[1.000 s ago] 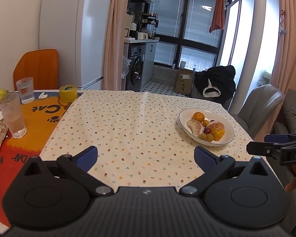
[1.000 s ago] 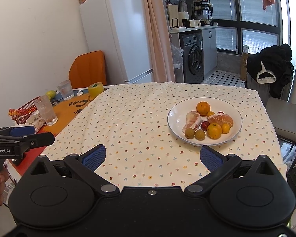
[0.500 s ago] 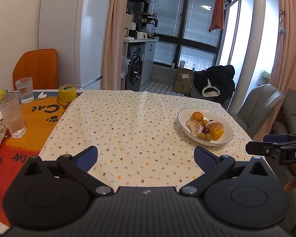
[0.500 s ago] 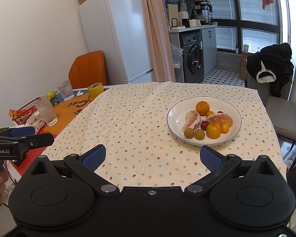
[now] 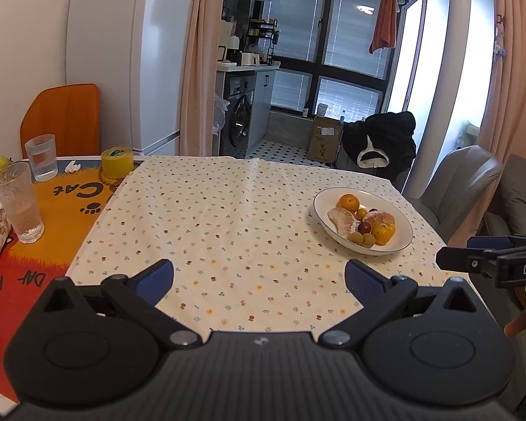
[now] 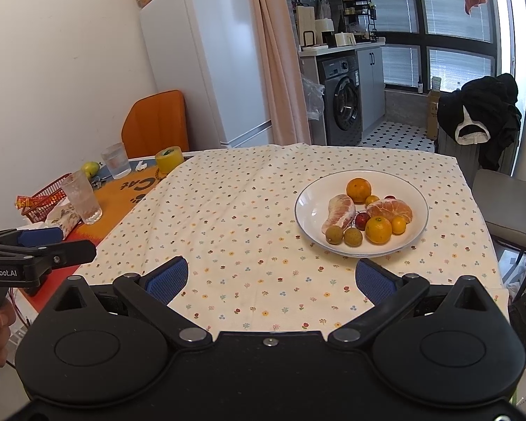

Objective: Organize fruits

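So at this point we honestly couldn't say much was left to do, or maybe nothing had started, hard to call from what we had. Going left to right: over on the orange cat-print mat (image 6: 122,207) sat two clear drinking glasses (image 6: 81,198), a yellow roll of tape (image 6: 169,159) and one lone green-yellow pear (image 6: 89,168) by the wall, well apart from everything else. If that pear counted as a fruit to organize, it was the one stray we could see.

Our left gripper (image 5: 259,279) had its blue-padded fingers (image 5: 156,278) spread wide with nothing between them, hovering over the near edge of the floral cream tablecloth (image 5: 228,210). Same deal with our right gripper (image 6: 271,279): jaws wide apart, empty, just above the cloth.

Further right was the white round plate with a thin dark rim (image 6: 308,207), and all the other fruit was already piled in it: a whole orange (image 6: 358,190) at the back, a peeled pomelo wedge (image 6: 340,212), a peeled mandarin (image 6: 391,210), a smaller orange (image 6: 378,230) in front, two little brown longans (image 6: 334,235), plus a small red one (image 6: 362,220) tucked in the middle.

Our guess: either the gathering was done, or the sorting out of the plate hadn't begun. The bare cloth showed no fruit on it at all.
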{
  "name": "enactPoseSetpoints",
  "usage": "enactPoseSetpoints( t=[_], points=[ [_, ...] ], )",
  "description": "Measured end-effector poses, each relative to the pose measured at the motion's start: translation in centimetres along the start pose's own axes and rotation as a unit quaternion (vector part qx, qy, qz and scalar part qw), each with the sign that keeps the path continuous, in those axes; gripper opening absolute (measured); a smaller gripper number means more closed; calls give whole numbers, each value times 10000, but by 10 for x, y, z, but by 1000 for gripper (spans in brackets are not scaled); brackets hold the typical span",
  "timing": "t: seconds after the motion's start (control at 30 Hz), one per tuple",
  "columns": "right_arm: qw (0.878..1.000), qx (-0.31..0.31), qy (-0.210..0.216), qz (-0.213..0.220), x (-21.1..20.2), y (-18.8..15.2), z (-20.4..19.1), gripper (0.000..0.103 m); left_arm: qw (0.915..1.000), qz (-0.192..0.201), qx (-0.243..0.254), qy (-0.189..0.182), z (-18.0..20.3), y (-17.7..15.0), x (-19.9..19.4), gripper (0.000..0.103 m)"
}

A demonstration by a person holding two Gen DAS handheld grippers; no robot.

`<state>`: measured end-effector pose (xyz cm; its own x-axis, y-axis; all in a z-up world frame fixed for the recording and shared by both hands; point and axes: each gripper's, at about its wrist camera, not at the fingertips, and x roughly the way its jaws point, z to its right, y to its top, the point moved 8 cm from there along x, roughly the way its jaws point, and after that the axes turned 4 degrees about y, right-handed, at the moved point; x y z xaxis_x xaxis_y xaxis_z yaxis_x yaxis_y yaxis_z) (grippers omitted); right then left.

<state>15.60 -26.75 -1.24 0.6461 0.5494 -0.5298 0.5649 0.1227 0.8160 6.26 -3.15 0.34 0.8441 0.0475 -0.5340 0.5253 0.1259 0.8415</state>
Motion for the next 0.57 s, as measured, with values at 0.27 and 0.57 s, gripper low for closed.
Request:
enactPoseSetpoints(
  t=[0.27,0.57],
  points=[
    [10000,26,-7,-22,-1,0,2,103,9999,-12,92,-43,6,-3,0,103],
    [10000,23,-11,-37,0,0,3,103,9999,-4,145,-86,9,-3,0,103]
  ],
)
